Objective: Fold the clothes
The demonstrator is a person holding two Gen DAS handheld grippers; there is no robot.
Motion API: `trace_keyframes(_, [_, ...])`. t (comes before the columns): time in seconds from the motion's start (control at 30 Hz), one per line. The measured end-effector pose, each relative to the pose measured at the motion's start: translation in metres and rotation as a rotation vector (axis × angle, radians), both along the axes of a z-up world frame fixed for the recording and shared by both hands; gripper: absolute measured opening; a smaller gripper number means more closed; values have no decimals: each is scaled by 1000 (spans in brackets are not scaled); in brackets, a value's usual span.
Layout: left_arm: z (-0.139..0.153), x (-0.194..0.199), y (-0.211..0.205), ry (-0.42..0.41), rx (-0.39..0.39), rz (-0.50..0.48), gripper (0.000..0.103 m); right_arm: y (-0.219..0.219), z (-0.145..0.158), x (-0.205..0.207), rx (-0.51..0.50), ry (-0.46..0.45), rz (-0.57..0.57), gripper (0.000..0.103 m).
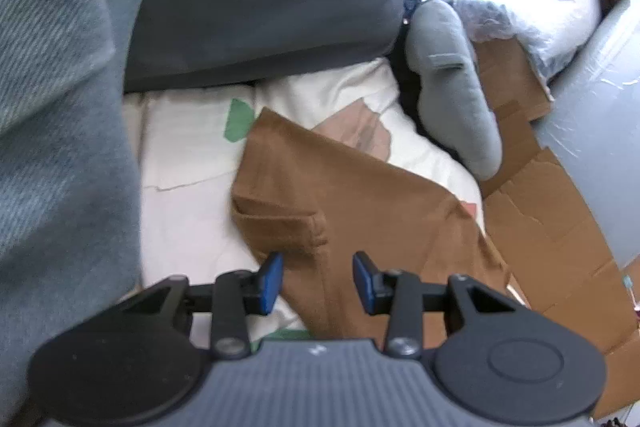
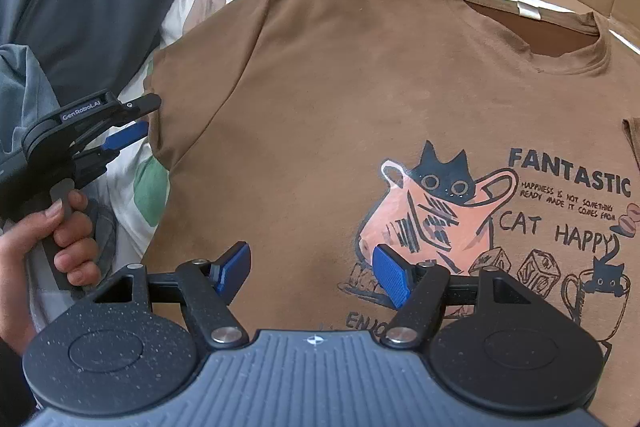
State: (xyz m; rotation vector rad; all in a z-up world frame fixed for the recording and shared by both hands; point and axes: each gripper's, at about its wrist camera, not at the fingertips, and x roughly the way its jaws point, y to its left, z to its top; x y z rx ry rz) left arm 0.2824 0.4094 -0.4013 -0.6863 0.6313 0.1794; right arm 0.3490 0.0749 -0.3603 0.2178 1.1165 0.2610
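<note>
Showing cat print (image 2: 436, 211) on T-shirt (image 2: 320, 99) | right view only

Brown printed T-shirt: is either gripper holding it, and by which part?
Neither grips it: left gripper stands open at its sleeve; right gripper open over the chest.

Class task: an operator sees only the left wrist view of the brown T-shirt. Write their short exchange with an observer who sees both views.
Operator: Which side of the shirt faces up?
Observer: The printed front. The brown T-shirt shows a cat in a jug beside the word FANTASTIC.
Operator: Where is the right gripper?
Observer: The right gripper is over the shirt's front, at the edge of the print. Its fingers are apart and grip nothing.
</note>
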Motion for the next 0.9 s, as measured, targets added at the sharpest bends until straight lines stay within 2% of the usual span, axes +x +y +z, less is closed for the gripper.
trace_keyframes(0.2, [1,4,1,39,19,33,41,-2,-5,-1,-3,9,-8,72])
trace_keyframes(0.47, [9,-2,3,7,-12,89,16,0,-8,0,10,8,-3,70])
trace_keyframes(0.67, [20,-7,4,-33,-6,104,14,10,-6,1,47,-13,16,68])
trace_keyframes(0.73, [24,-8,4,-40,10,96,14,16,-6,3,66,-18,20,65])
trace_keyframes(0.8, [27,-7,5,-41,16,85,14,22,-7,5,86,-20,24,53])
trace_keyframes(0.9, [31,-7,7,-41,25,64,14,37,-9,11,110,-23,33,40])
